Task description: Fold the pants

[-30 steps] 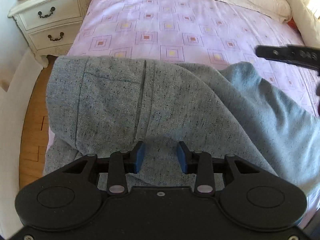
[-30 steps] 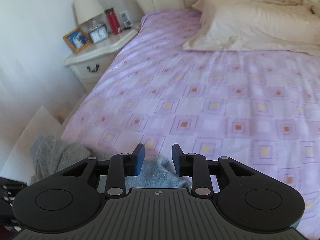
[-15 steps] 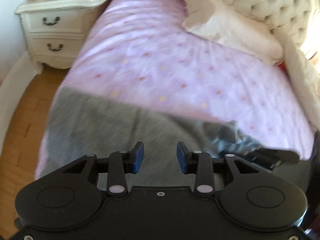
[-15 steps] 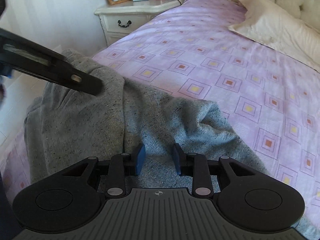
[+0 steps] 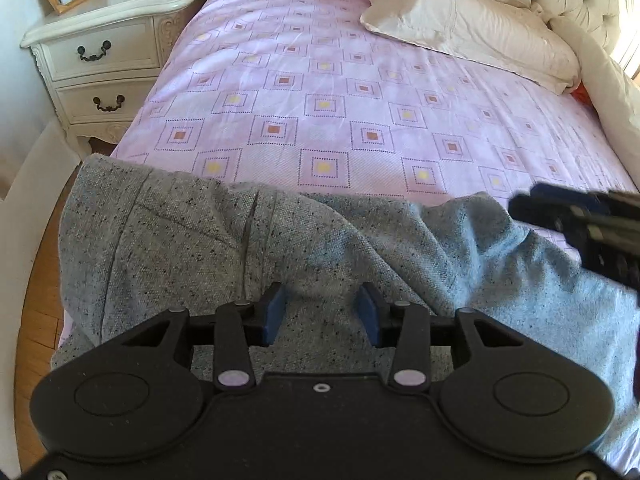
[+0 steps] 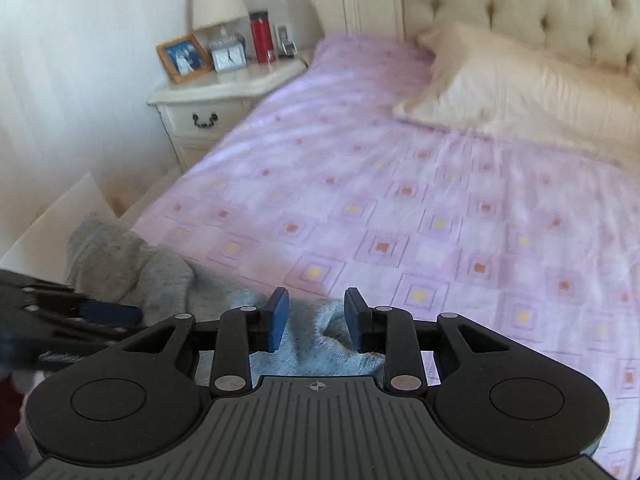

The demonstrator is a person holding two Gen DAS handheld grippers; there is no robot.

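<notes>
Grey speckled pants point(image 5: 248, 248) lie rumpled across the near edge of the bed, waistband part to the left, a bluish-lit fold to the right. My left gripper point(image 5: 322, 312) is open just above the pants, holding nothing. My right gripper point(image 6: 316, 318) is open over the right end of the pants point(image 6: 132, 268), empty. Its fingers point(image 5: 560, 212) also show at the right edge of the left wrist view. The left gripper's fingers point(image 6: 104, 312) show at the left of the right wrist view.
The bed has a pink patterned sheet point(image 5: 340, 92) and cream pillows point(image 5: 472, 32) by a tufted headboard point(image 6: 520, 4). A cream nightstand point(image 5: 100, 52) with a photo frame, clock and red bottle stands left of the bed. Wood floor point(image 5: 36, 320) lies at left.
Both grippers swung about over the pants and came back to nearly the same poses as a second ago. The pants stay rumpled at the bed edge. Both jaws stayed open.
</notes>
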